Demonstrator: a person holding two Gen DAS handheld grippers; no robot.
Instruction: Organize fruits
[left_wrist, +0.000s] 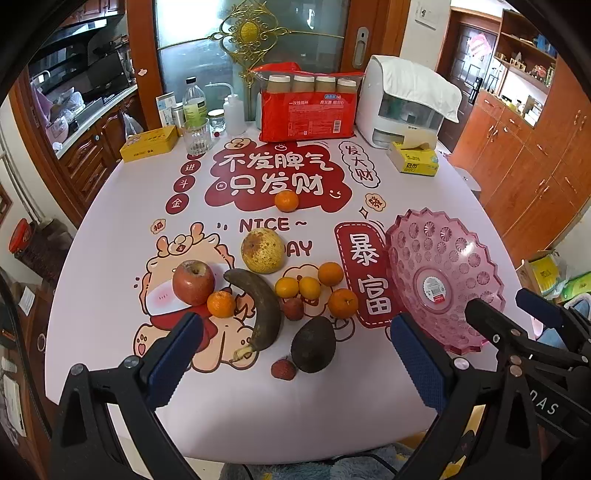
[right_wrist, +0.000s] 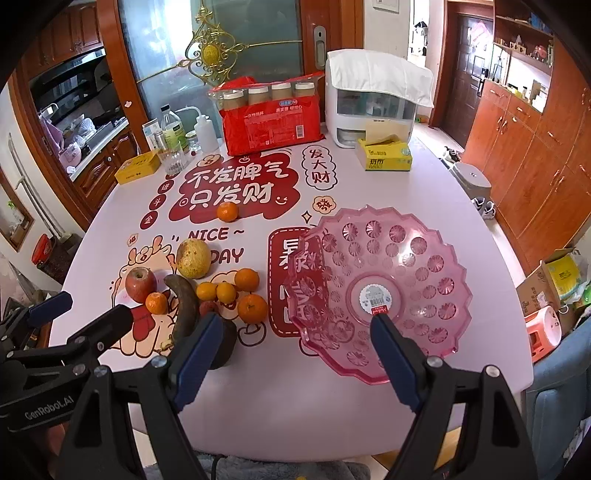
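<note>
A red cup pack (left_wrist: 307, 110), tissue box (left_wrist: 415, 158) and yellow tin (left_wrist: 149, 144) sit far back.

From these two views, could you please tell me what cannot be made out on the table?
- Dark avocado: right wrist view, mostly hidden behind the right gripper finger; the near red lychee is not visible there.
- Round sticker text in the pink plastic fruit bowl: too small in both views.
- Table's near edge: both views, covered by the gripper bodies, including the left gripper.
</note>
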